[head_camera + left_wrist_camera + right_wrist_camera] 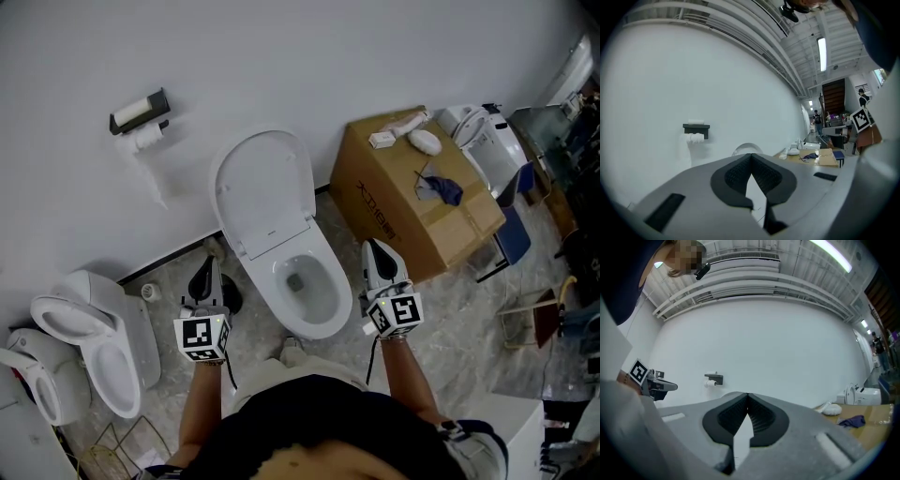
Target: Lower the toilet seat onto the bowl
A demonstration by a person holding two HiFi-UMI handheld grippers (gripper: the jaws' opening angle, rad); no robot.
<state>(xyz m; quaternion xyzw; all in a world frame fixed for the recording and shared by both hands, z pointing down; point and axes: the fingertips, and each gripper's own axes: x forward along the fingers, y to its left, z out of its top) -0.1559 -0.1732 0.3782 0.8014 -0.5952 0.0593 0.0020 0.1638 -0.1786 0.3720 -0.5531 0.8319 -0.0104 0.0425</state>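
The white toilet stands against the wall with its seat and lid raised and leaning back, the bowl open below. My left gripper hangs shut and empty left of the bowl, above the floor. Right of the bowl, my right gripper is also shut and holds nothing. Neither touches the toilet. In the left gripper view the closed left gripper points at the wall, and the top of the raised seat peeks just over it. The right gripper faces the wall too.
A cardboard box with small items on top stands right of the toilet. A toilet-paper holder hangs on the wall at left. Two more white toilets sit on the floor at left, and another white fixture behind the box.
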